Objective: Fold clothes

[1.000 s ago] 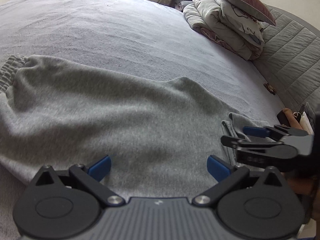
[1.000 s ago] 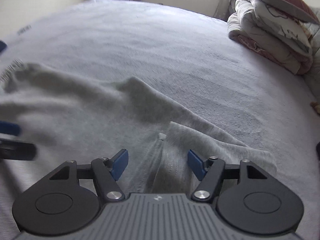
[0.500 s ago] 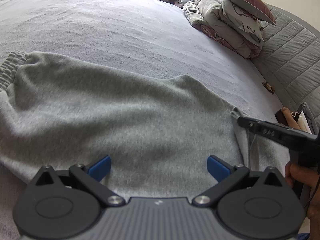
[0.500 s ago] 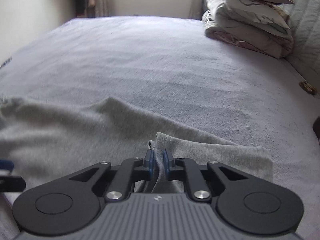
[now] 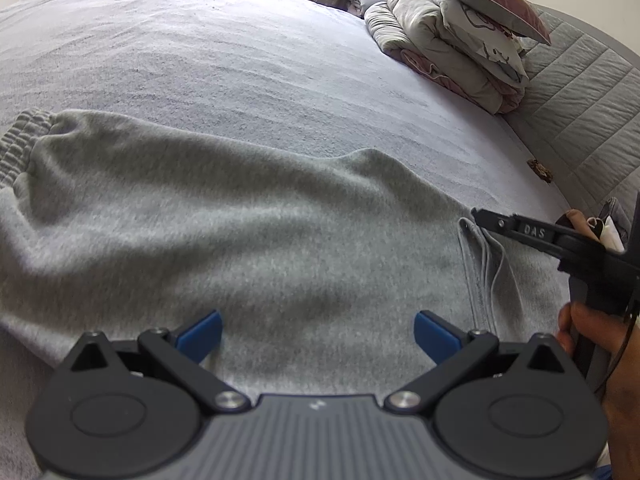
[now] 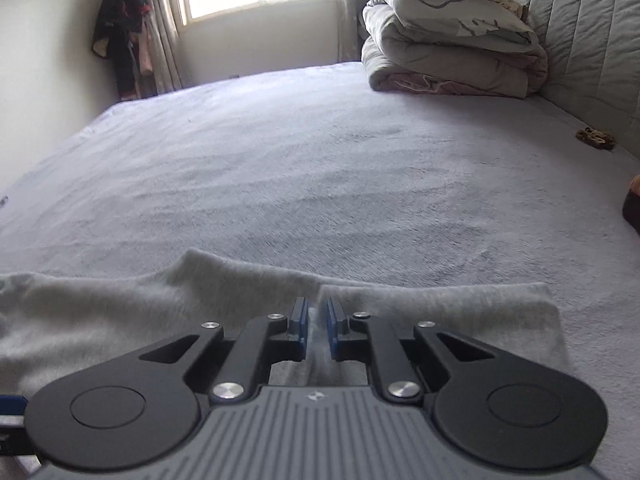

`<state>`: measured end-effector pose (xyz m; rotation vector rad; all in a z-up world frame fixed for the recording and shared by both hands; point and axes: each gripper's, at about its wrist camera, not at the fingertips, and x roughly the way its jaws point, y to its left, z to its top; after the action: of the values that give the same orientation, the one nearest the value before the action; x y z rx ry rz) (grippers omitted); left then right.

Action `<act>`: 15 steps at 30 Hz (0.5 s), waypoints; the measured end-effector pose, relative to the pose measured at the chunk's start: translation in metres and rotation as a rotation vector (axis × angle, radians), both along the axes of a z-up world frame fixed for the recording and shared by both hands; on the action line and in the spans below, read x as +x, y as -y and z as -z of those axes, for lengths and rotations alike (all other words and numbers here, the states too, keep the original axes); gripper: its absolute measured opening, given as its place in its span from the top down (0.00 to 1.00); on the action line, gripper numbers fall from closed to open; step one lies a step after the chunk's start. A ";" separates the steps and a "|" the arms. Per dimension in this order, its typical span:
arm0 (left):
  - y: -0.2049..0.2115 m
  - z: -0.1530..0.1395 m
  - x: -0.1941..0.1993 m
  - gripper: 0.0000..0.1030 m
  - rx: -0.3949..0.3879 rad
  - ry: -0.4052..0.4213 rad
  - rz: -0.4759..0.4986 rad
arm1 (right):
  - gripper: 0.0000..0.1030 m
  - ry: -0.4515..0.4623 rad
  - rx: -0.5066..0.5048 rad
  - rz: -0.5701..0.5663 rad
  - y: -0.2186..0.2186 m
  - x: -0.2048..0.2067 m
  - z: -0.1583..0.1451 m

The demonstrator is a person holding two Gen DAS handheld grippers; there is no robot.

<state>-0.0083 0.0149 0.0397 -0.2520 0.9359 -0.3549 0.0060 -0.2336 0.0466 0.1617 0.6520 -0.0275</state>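
Pinching fleecy grey sweatpants, right tongs clamp a fold; left tongs spread wide.

The right tongs, wide apart a second ago over the grey sweatpants, now pinch a fold of their edge between the blue pads. The tool has rolled from flat to on edge in the left view, and the pinched corner seems slightly raised off the bed.
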 end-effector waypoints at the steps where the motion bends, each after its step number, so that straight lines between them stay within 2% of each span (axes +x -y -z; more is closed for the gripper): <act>1: 0.000 0.000 0.000 0.00 0.002 0.001 0.002 | 0.88 -0.014 0.011 -0.017 -0.002 0.001 0.000; 4: -0.001 0.000 -0.001 0.00 0.002 0.002 0.004 | 0.69 -0.041 0.024 -0.075 -0.006 -0.005 -0.004; 6: -0.003 0.000 0.000 0.00 -0.002 0.000 0.001 | 0.60 -0.021 -0.023 -0.099 -0.010 -0.018 -0.012; 9: -0.003 0.000 0.000 0.00 -0.002 -0.001 -0.002 | 0.54 -0.015 -0.068 -0.144 -0.011 -0.039 -0.020; 12: 0.000 0.000 0.000 0.00 0.004 0.003 0.001 | 0.47 -0.038 -0.035 -0.173 -0.001 -0.060 -0.021; 15: 0.004 -0.001 -0.001 0.00 0.028 0.019 0.004 | 0.46 -0.067 -0.016 -0.211 0.007 -0.078 -0.017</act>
<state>-0.0097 0.0111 0.0409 -0.2211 0.9219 -0.3471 -0.0717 -0.2408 0.0631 0.0762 0.7324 0.1653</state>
